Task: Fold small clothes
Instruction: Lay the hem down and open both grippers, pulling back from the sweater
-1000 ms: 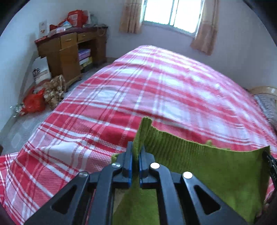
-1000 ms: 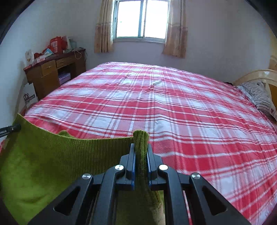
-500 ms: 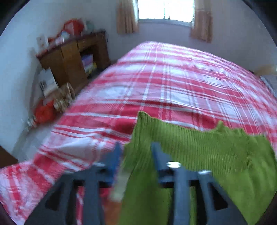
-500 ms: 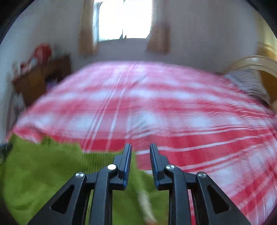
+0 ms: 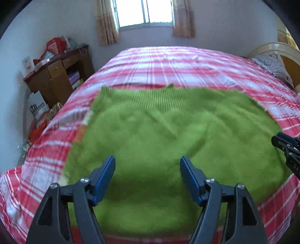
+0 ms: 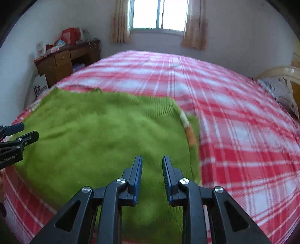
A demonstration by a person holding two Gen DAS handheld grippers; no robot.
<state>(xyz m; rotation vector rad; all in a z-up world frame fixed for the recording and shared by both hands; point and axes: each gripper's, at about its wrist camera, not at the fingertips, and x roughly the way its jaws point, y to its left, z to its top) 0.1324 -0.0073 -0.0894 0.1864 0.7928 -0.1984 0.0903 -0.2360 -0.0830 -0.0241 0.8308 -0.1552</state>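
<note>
Filling most of both wrist views, a bed (image 5: 187, 63) under a red-and-white plaid cover (image 6: 234, 131) runs back toward a curtained window (image 5: 146, 11), with a wooden desk (image 5: 60, 75) piled with boxes against the left wall and a pillow (image 5: 271, 65) at the headboard on the right. A green knitted garment (image 5: 168, 135) lies spread flat on the near part of the cover, its ribbed edge on the far side and a pale-and-orange striped strip showing along one side. The left gripper (image 5: 148, 165) hangs above the garment with its jaws wide apart, having just been opening, nothing between them. The right gripper (image 6: 151, 163) hovers over the garment's right part, its jaws parted by a narrow gap and empty.
</note>
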